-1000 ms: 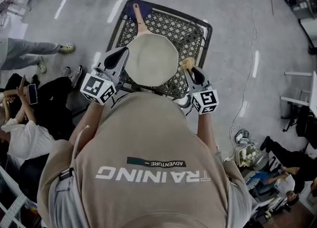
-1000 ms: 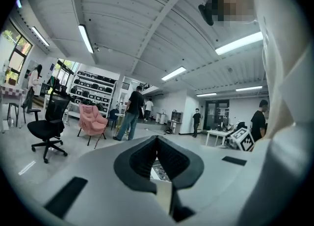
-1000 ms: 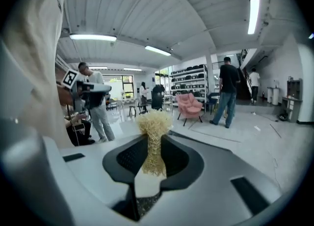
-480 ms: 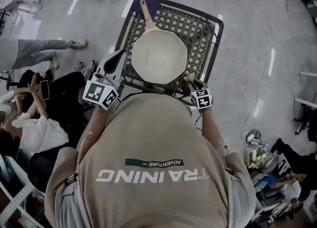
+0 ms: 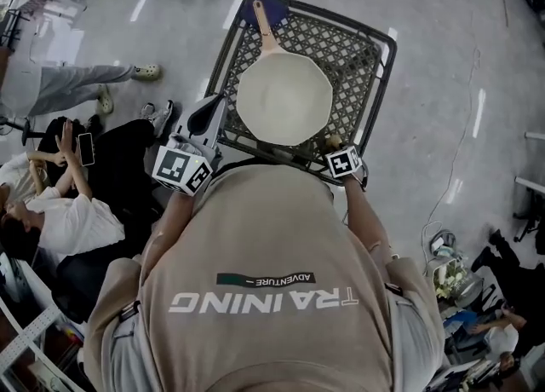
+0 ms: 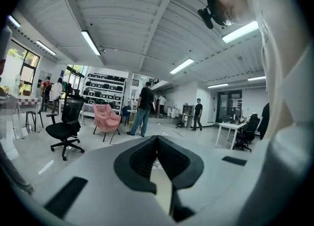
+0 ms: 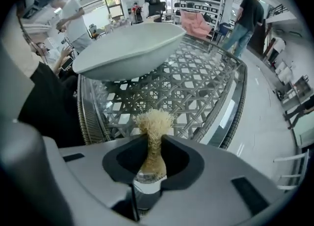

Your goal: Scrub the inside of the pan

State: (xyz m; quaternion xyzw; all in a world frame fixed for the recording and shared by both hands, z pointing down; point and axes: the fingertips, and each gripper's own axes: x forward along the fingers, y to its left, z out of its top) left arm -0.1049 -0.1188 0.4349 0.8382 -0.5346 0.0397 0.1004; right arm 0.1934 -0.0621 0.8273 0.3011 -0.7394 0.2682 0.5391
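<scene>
**Pan on the surface, brush outside it**

- Far left, head view: a few people (image 5: 60,203) sit on the floor, well clear of the rig.
- Left gripper (image 5: 211,109) hangs just off the left edge of the surface (image 5: 368,51), beside the pan and apart from its rim. It points roughly level. In the left gripper view the left gripper (image 6: 157,139) looks out into the room, at a black office chair (image 6: 65,124) and a pink armchair (image 6: 106,117). Its jaws are together at the tips with nothing gripped.
- Pan (image 5: 283,98): cream-coloured, sitting flat in the middle of the woven lattice surface. Its handle (image 5: 265,25) runs to the far-left corner. The inside looks plain and pale (no residue that I can make out from above).
- Right gripper (image 5: 335,145) is at the near edge of the surface, just right of the pan's near rim and tipped steeply down.
- In the right gripper view the right gripper (image 7: 154,139) has its jaws closed on a brush (image 7: 154,124), gripping the neck of its straw-coloured bristle bundle. The frayed tuft sticks out past the tips.
- The tuft is over bare lattice, not in the pan – contact with the surface can't be judged.
- From that view the pan (image 7: 130,48) shows side-on, up and to the left of the brush.
</scene>
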